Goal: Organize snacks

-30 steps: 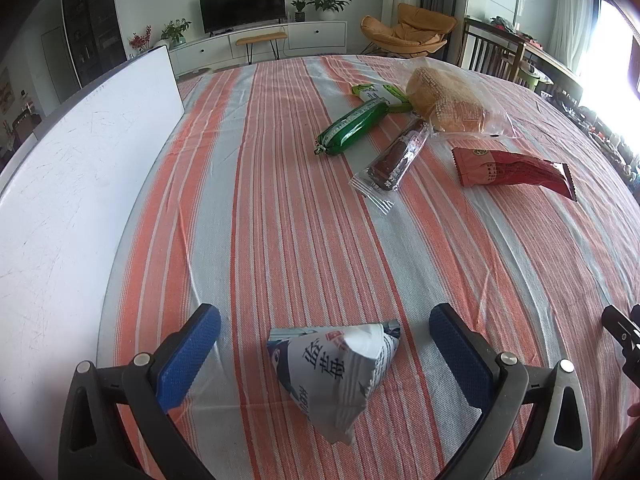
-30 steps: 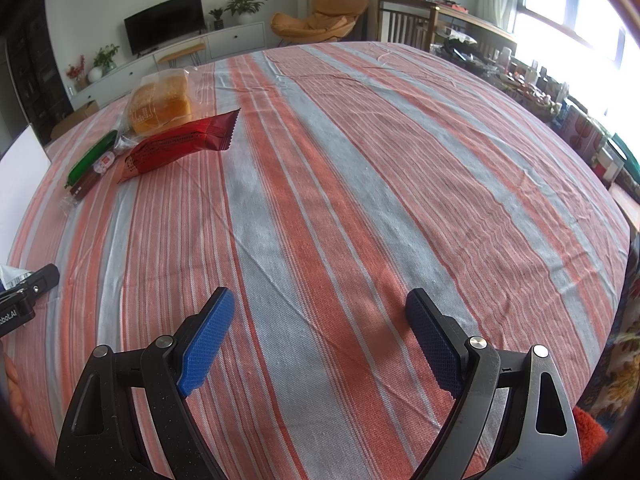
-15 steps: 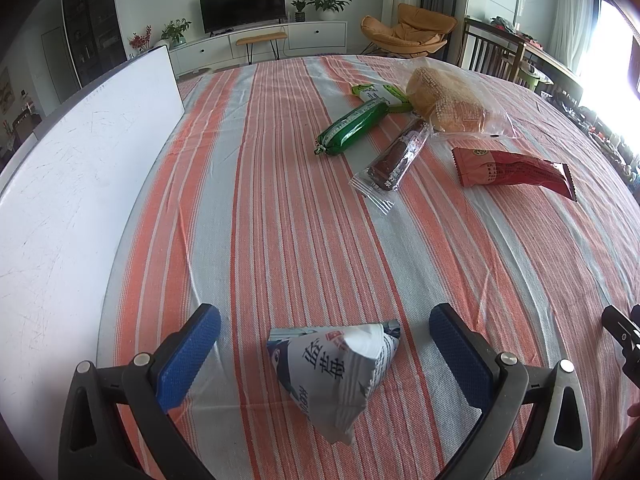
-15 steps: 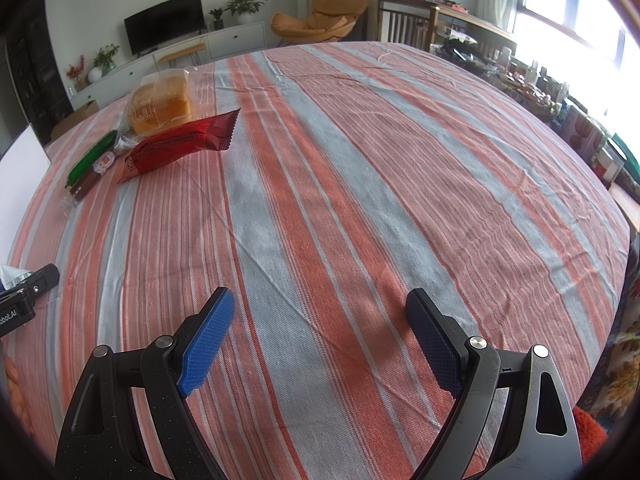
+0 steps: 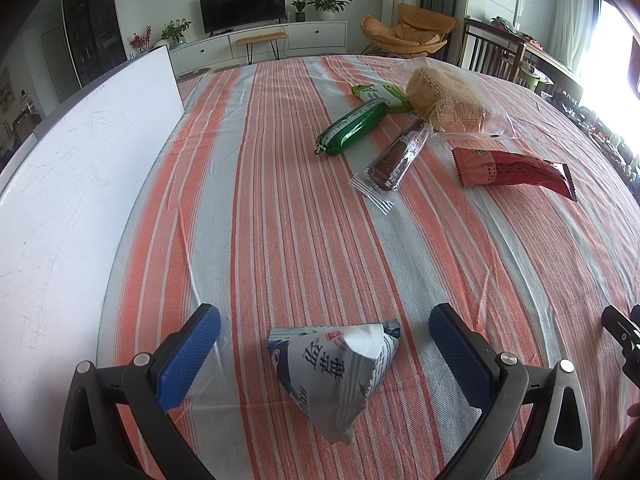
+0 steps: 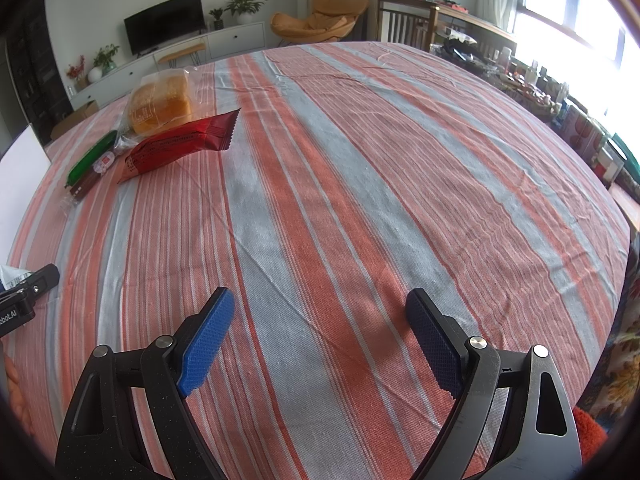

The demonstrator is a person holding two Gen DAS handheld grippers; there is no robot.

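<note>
black tongs (image 5: 324,344), blue textured pads (image 6: 208,342), silver screws

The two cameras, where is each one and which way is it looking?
Left wrist: sits on the left claw, looking along the striped table toward the TV; both open fingers show, either side of a white packet, and the other claw's tip pokes in at the right edge.
Right wrist: sits on the right claw, looking over bare cloth toward the window; its open fingers show, with the left claw's tip at the left edge.
Shared: red packet, bread, green roll.
</note>
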